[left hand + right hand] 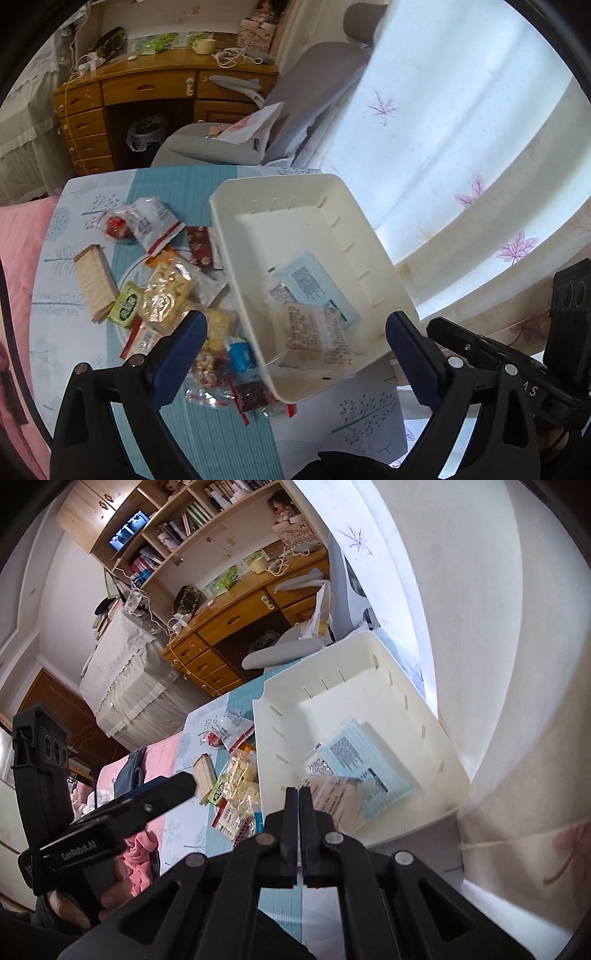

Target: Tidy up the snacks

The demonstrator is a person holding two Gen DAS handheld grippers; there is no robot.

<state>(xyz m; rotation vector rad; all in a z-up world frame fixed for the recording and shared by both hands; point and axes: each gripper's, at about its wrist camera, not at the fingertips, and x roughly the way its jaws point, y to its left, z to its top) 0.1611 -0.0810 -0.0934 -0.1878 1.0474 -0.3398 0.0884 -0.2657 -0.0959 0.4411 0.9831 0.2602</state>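
Left wrist | left tongs [295, 332] apart | right tongs [299, 794] together | cream bin [369, 236] (three packets inside)

Home bedroom-study: wooden desk [162, 85] with drawers, bookshelf [192, 520], office chair [295, 99], floral curtain [461, 140].

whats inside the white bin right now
The bin holds a light blue packet lying flat and a clear wrapped snack partly on top of it. Whatever lies under those two is covered.
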